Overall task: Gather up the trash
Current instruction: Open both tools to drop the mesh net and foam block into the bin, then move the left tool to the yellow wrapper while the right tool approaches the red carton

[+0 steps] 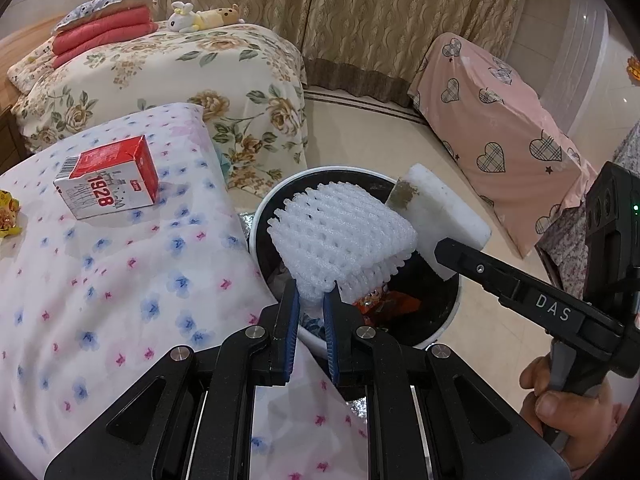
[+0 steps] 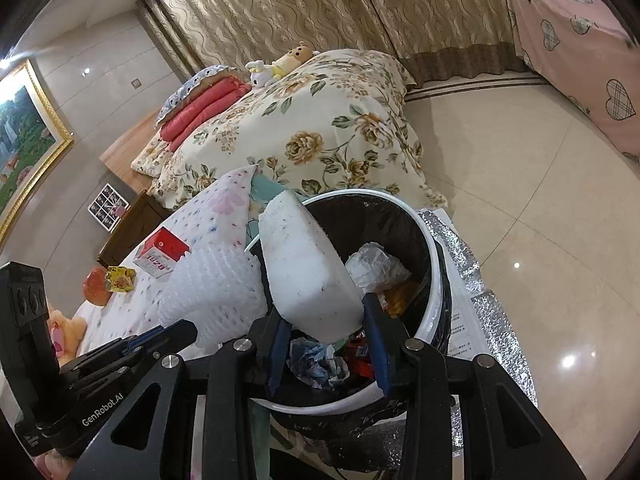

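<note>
A white-rimmed trash bin with a black liner stands beside the bed, with crumpled paper and wrappers inside. My left gripper is shut on a white foam fruit net, held over the bin's near edge. My right gripper is shut on a white foam block, which hangs above the bin's opening. A red and white carton lies on the flowered sheet. A yellow wrapper lies further along the sheet.
A bed with a floral quilt carries folded red blankets and soft toys. Furniture under a pink heart cloth stands at the right. A silver foil mat lies under the bin. An orange ball rests near the wrapper.
</note>
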